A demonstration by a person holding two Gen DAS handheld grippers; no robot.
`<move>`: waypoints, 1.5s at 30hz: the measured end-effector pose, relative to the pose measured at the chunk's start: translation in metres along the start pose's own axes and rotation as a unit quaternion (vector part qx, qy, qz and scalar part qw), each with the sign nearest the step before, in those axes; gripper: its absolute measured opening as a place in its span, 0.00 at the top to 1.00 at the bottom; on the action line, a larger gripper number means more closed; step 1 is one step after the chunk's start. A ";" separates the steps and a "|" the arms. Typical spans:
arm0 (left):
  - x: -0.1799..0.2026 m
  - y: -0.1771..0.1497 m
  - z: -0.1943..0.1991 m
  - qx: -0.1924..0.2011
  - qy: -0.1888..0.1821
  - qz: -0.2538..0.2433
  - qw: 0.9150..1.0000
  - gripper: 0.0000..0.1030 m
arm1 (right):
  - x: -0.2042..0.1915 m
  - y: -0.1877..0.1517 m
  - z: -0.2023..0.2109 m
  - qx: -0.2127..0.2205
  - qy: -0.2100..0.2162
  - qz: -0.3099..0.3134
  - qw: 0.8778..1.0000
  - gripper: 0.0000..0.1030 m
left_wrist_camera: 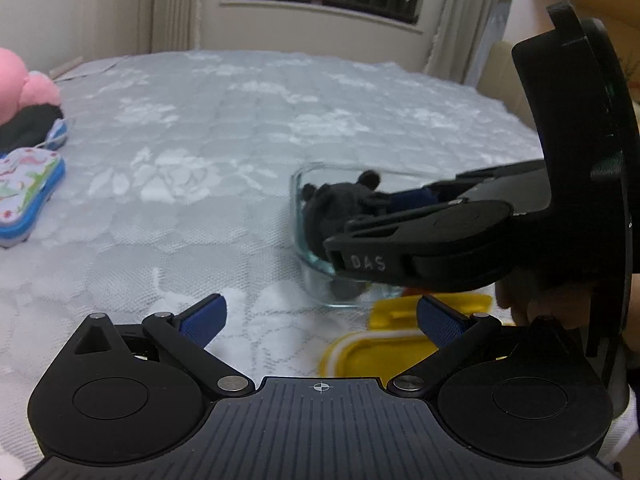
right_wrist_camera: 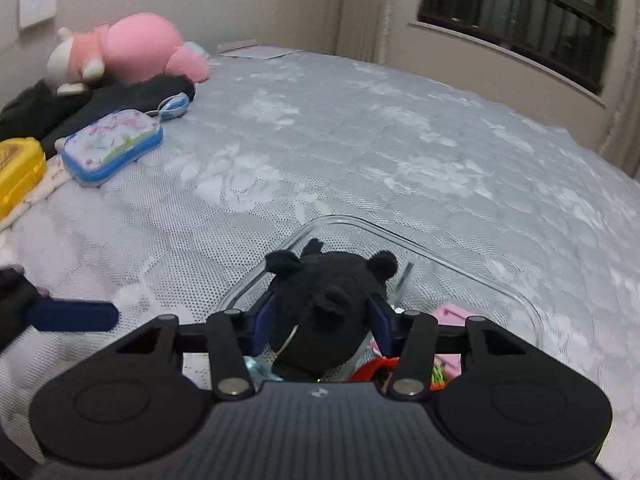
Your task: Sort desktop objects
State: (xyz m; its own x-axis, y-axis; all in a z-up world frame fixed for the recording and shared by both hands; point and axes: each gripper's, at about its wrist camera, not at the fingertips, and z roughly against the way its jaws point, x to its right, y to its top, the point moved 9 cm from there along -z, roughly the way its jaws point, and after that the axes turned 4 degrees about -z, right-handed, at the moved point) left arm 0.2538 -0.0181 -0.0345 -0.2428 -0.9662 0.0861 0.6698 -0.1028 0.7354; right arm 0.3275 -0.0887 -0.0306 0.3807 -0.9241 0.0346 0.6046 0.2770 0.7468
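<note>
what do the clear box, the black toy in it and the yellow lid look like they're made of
Clear box: likely glass, glossy; thick see-through walls with a greenish edge, though hard plastic is possible.
Black toy, held between the right tool's blue pads: soft plush, matte and fuzzy.
Yellow lid: smooth plastic with a slight sheen and a white rim seal.

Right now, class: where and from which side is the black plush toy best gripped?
Grip the black plush toy across its soft round body, below the ears, coming from above over the glass container's open top. The right gripper already clamps it this way; the walls block sideways approaches.
</note>
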 end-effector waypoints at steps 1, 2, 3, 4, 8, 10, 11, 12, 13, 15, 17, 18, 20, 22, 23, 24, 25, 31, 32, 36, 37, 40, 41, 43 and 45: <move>-0.001 0.000 -0.001 -0.002 -0.007 0.002 1.000 0.00 | -0.001 0.001 -0.004 -0.005 -0.002 0.010 1.000 0.55; -0.003 0.000 -0.001 -0.005 -0.014 0.004 1.000 0.00 | -0.003 0.001 -0.005 -0.009 0.001 0.012 1.000 0.58; -0.008 0.000 -0.001 -0.007 -0.016 0.010 1.000 0.00 | -0.006 0.001 -0.007 -0.011 0.006 0.003 1.000 0.60; -0.014 0.000 -0.001 -0.007 -0.015 0.018 1.000 0.00 | -0.003 0.003 -0.006 -0.012 0.010 -0.010 1.000 0.63; -0.040 0.002 -0.002 -0.009 -0.009 0.056 0.998 0.00 | 0.004 0.010 -0.003 0.001 0.017 -0.037 0.999 0.77; -0.049 0.001 -0.004 -0.012 -0.014 0.079 0.997 0.00 | 0.008 0.013 -0.001 0.008 0.020 -0.050 0.999 0.97; -0.052 0.001 -0.004 -0.014 -0.020 0.089 0.996 0.00 | 0.009 0.015 0.000 0.011 0.022 -0.057 0.998 0.97; -0.053 0.001 -0.005 -0.017 -0.025 0.096 0.995 0.00 | 0.011 0.017 0.000 0.014 0.023 -0.064 0.998 0.97; -0.053 0.001 -0.005 -0.019 -0.031 0.098 0.995 0.00 | 0.013 0.018 0.001 0.018 0.025 -0.070 0.997 0.97; -0.051 0.002 -0.005 -0.020 -0.033 0.093 0.995 0.00 | 0.015 0.017 0.002 0.017 0.030 -0.075 0.997 0.97; -0.047 0.001 -0.005 -0.021 -0.031 0.082 0.996 0.00 | 0.016 0.013 0.007 0.003 0.044 -0.080 0.996 0.97; -0.046 0.000 -0.005 -0.023 -0.031 0.077 0.996 0.00 | 0.015 0.008 0.008 -0.012 0.055 -0.090 0.994 0.97; -0.042 -0.001 -0.005 -0.026 -0.032 0.068 0.997 0.00 | 0.013 0.004 0.013 -0.025 0.067 -0.098 0.993 0.96; -0.039 -0.002 -0.006 -0.029 -0.033 0.060 0.997 0.00 | 0.013 0.002 0.019 -0.026 0.072 -0.097 0.992 0.96; -0.037 -0.003 -0.006 -0.032 -0.033 0.055 0.997 0.00 | 0.013 0.002 0.022 -0.027 0.074 -0.097 0.992 0.95; -0.035 -0.004 -0.006 -0.035 -0.034 0.049 0.998 0.00 | 0.014 0.004 0.025 -0.023 0.073 -0.098 0.992 0.91; -0.032 -0.006 -0.008 -0.039 -0.034 0.042 0.998 0.00 | 0.018 0.011 0.029 -0.007 0.066 -0.101 0.993 0.82; -0.022 -0.011 -0.013 -0.050 -0.039 0.018 0.998 0.00 | 0.010 0.024 0.001 -0.015 0.055 -0.081 0.995 0.82; -0.023 -0.011 -0.013 -0.051 -0.038 0.019 0.998 0.00 | 0.008 0.021 -0.006 -0.023 0.056 -0.082 0.995 0.82; -0.031 -0.011 -0.010 -0.046 -0.039 0.028 0.998 0.00 | 0.007 0.007 -0.004 -0.024 0.067 -0.101 0.992 0.82; -0.033 -0.011 -0.010 -0.046 -0.039 0.034 0.998 0.00 | 0.006 0.004 0.000 -0.028 0.069 -0.099 0.992 0.82; -0.033 -0.010 -0.013 -0.050 -0.042 0.044 0.997 0.00 | 0.005 -0.005 0.006 -0.033 0.062 -0.081 0.994 0.82; -0.032 -0.010 -0.013 -0.051 -0.042 0.043 0.997 0.00 | 0.006 -0.006 0.008 -0.033 0.060 -0.077 0.995 0.82; -0.026 -0.010 -0.012 -0.050 -0.044 0.033 0.997 0.00 | 0.018 0.000 0.015 -0.032 0.064 -0.101 0.992 0.82; -0.020 -0.012 -0.010 -0.049 -0.048 0.020 0.997 0.00 | 0.036 0.008 0.025 -0.025 0.057 -0.122 0.991 0.82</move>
State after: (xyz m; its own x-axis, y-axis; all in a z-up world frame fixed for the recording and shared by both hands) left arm 0.2576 -0.0004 -0.0514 -0.2780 -0.9433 0.1813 0.7445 -0.0923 0.6612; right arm 0.3289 -0.1265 -0.0066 0.2934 -0.9305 -0.2195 0.7208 0.0645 0.6901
